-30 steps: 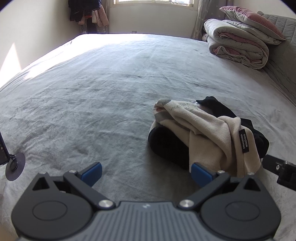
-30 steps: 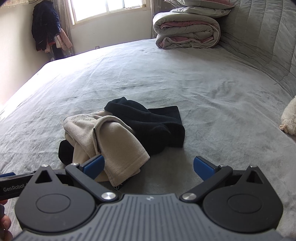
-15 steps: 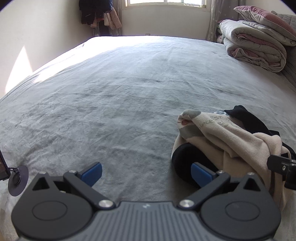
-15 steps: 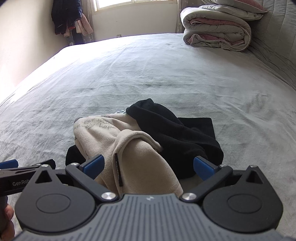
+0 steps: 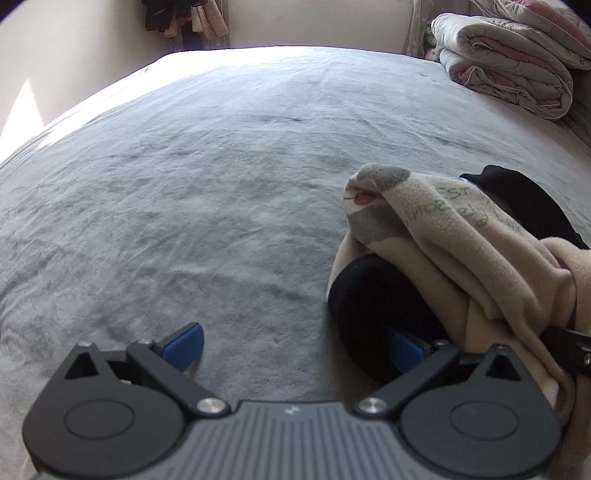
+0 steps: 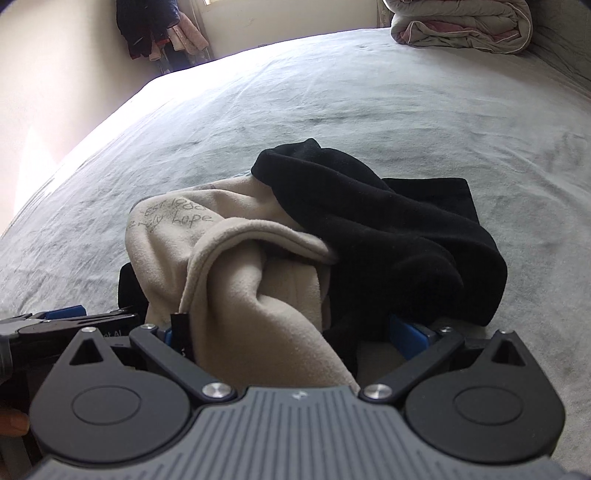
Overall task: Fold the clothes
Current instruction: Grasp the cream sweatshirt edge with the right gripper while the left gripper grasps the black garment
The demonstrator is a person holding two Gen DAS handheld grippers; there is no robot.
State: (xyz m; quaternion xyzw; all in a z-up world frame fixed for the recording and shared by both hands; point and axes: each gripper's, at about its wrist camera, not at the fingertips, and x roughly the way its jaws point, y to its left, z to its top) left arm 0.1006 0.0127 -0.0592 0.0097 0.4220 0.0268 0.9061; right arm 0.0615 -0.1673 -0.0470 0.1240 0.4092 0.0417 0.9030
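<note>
A: Clothes loc?
B: Beige fleece garment [image 6: 236, 280] crumpled w/ a black garment [image 6: 376, 236] in one heap on the grey bed [image 5: 184, 184], near front edge. Beige has handwritten print on top, drapes over the black.
A: Left claw [image 5: 293, 345]?
B: Wide apart, nothing held. Low over the bed, its right blue pad tucked against the black roll at the heap's left side.
A: Right claw [image 6: 291, 334]?
B: Also wide. Beige fold lies between its pads, spilling onto the claw body; not pinched. Black cloth touches the right pad.
A: Bkgd?
B: Folded duvets [image 5: 509, 62] far right on bed, clothes hanging in the corner [image 6: 155, 29].
</note>
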